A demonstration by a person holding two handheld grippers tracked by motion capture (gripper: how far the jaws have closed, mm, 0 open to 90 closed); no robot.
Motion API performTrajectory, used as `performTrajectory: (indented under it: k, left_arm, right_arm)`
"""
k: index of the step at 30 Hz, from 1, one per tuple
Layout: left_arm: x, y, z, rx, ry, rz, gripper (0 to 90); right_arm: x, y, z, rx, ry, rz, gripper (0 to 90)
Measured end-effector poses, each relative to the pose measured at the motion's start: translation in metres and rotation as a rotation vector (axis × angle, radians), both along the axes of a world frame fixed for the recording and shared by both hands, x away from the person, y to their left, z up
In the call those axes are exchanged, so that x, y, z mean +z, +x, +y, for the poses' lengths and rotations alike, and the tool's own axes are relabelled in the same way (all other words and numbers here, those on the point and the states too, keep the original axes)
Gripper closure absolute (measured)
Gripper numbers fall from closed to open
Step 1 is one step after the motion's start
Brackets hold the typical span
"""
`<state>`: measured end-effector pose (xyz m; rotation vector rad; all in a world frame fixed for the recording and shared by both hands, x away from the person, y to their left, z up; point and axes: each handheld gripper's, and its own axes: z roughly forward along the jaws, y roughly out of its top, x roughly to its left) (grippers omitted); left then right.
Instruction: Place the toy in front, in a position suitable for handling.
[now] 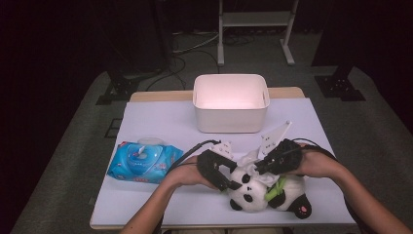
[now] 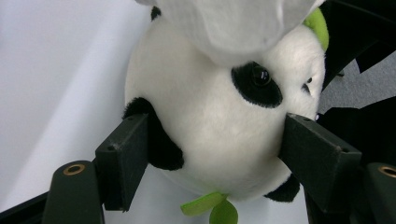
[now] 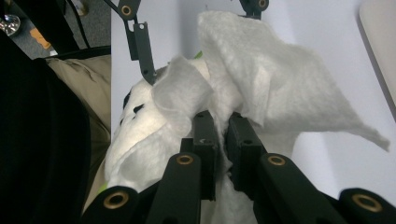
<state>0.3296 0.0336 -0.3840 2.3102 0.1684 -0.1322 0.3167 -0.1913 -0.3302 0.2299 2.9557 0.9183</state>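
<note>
White wet wipe pinched fast between right gripper jaws, draped over head of plush panda. Panda lying near front edge of tabletop, head clasped on both sides by left gripper jaws. Blue wipes pack off to the left, white bin well behind.

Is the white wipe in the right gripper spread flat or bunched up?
Bunched up. The white wipe is crumpled, pinched between the right gripper's closed jaws, folds fanning out over the panda toy.
</note>
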Motion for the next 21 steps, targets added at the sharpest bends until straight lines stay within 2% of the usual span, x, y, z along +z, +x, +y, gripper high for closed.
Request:
performTrajectory:
  k: [2,3,11,15,18,21]
  left_arm:
    - [0.0,0.0,0.0,0.006,-0.007,0.007,25.1]
    - [-0.001,0.0,0.001,0.007,-0.007,0.004,25.1]
    - [0.0,-0.003,0.0,0.001,-0.011,-0.012,25.1]
    - [0.0,-0.004,0.001,0.002,-0.014,-0.014,25.1]
    - [-0.001,-0.005,0.002,0.002,-0.017,-0.013,25.1]
    - [0.0,-0.004,0.001,0.002,-0.008,-0.018,25.1]
  right_arm:
    - [0.001,0.001,0.003,0.005,0.004,-0.004,82.6]
    - [0.001,0.003,0.005,0.006,0.017,0.011,82.6]
    - [-0.001,0.012,0.029,0.028,0.021,0.023,82.6]
    - [-0.003,0.015,0.041,0.036,0.006,0.028,82.5]
    - [-0.005,0.017,0.042,0.042,0.005,0.027,82.6]
    - [-0.004,0.017,0.036,0.025,0.011,0.028,82.5]
